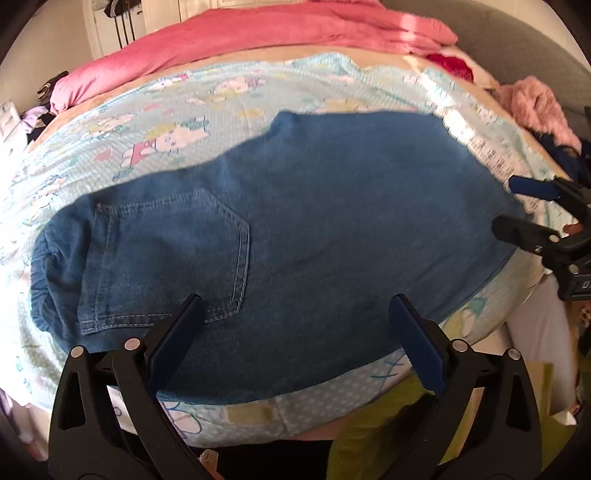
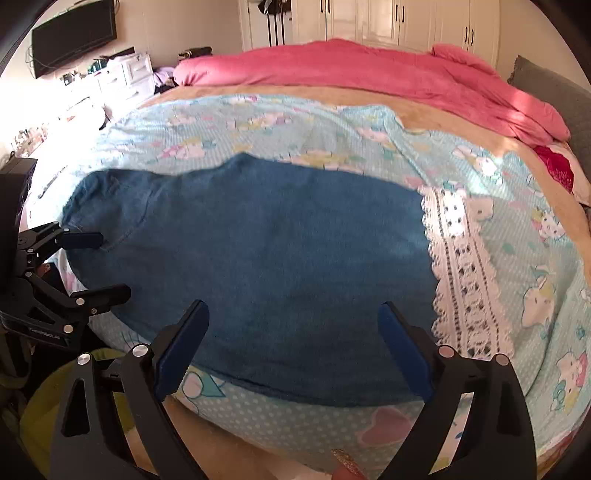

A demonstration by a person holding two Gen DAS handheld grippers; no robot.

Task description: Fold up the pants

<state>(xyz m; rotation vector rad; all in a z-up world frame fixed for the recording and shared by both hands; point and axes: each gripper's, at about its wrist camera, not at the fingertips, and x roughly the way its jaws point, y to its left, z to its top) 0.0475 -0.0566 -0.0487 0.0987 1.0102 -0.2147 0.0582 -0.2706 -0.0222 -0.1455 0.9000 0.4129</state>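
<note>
Blue denim pants (image 1: 295, 221) lie folded flat on the light blue cartoon-print bed cover (image 1: 155, 122), waistband and back pocket (image 1: 177, 254) to the left. My left gripper (image 1: 295, 314) is open above the pants' near edge, empty. My right gripper (image 2: 293, 317) is open above the pants (image 2: 258, 258) near their leg end, empty. The right gripper also shows in the left wrist view (image 1: 513, 206) at the pants' right end. The left gripper shows in the right wrist view (image 2: 105, 264) by the waist.
A pink blanket (image 2: 369, 74) lies bunched along the far side of the bed. A white lace strip (image 2: 465, 266) runs next to the pants' leg end. A grey headboard (image 2: 554, 85) is at the right. Drawers and a TV (image 2: 74, 33) stand at the far left.
</note>
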